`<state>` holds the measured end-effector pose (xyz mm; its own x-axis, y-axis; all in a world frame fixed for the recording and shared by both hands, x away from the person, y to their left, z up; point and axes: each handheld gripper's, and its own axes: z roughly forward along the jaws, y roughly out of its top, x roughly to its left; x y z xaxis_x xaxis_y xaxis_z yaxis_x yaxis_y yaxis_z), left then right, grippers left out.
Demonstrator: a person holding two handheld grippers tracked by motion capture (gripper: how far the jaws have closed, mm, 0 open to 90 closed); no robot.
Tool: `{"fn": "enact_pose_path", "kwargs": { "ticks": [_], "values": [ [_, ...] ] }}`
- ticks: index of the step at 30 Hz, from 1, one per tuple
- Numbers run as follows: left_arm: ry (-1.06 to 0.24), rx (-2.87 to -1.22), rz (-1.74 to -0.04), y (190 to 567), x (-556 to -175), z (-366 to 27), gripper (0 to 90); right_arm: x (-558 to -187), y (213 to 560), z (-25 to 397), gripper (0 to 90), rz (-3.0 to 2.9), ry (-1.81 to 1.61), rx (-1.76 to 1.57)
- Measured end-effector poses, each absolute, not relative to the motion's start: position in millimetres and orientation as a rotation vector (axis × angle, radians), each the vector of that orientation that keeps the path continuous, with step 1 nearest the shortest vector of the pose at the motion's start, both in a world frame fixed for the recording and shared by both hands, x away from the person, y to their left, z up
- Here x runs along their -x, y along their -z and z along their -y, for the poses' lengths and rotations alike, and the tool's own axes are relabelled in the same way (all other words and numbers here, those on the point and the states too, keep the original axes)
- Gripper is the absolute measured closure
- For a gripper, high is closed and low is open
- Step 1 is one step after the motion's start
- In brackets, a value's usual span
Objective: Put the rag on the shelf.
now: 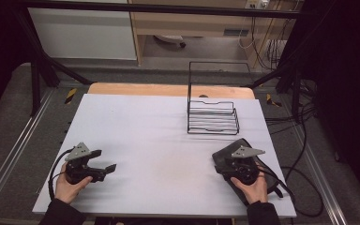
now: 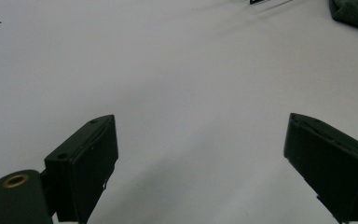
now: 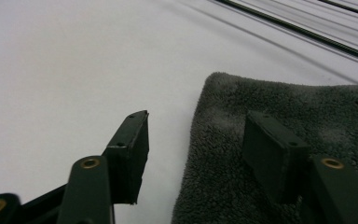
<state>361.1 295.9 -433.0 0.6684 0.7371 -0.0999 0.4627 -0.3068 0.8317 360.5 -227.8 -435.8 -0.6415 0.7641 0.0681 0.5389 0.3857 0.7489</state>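
We work with two hand-held grippers, each a black body topped by a grey three-cornered plate. The left gripper (image 1: 104, 168) carries two flat, blocky black jaws with small screw holes along their upper edges and a brass-ringed pivot at the base of one arm, seen close in the left gripper view. The right gripper (image 3: 196, 154) shows the same black blocks, with brass-ringed holes on both arms. A black cable trails from each gripper. Our left hand (image 1: 68, 185) and right hand (image 1: 253, 187) emerge from dark sleeves.
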Motion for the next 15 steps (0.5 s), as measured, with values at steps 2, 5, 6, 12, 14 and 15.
{"fn": "enact_pose_path", "kwargs": {
  "ticks": [2, 5, 6, 12, 14, 15],
  "values": [
    [-0.373, -1.963, -0.934, 433, -361, -296, 10.2, -361, 438, 226, 50.3, -2.357, -1.093, -1.135],
    [-0.374, -1.964, -0.935, 433, -362, -296, 10.4, -362, 440, 223, 55.9, -2.348, -1.067, -1.124],
    [-0.375, -1.962, -0.936, 433, -362, -296, 10.5, -363, 442, 220, 58.3, -2.358, -1.026, -1.107],
    [-0.376, -1.96, -0.938, 433, -361, -296, 11.0, -363, 446, 214, 68.7, -2.35, -0.92, -1.055],
    [-0.377, -1.96, -0.939, 433, -361, -296, 11.1, -363, 446, 214, 71.3, -2.345, -0.911, -1.05],
    [-0.377, -1.96, -0.939, 433, -361, -296, 11.1, -363, 446, 214, 72.7, -2.342, -0.907, -1.05]
  ]
}}
